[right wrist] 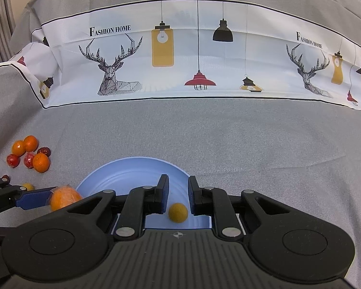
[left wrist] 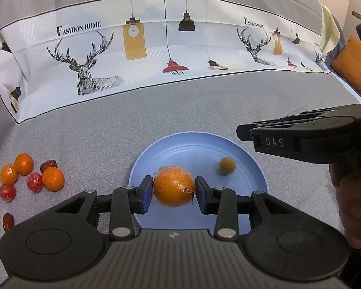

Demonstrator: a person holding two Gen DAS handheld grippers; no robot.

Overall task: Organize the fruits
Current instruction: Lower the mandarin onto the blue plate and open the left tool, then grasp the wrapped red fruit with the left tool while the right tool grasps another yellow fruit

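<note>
— What sort of place is this looking like?
— A home living room: a grey cloth (right wrist: 228, 139) is covering the surface, a "Fashion Home" printed throw (left wrist: 156, 48) is draping at the far side, an orange cushion (left wrist: 353, 65) is sitting far right.

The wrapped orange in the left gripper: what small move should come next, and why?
Probably lower it a little and open the left gripper. Its pads already press the wrapped orange above the blue plate, where a small yellow fruit lies to one side, so the spot below looks free.
</note>
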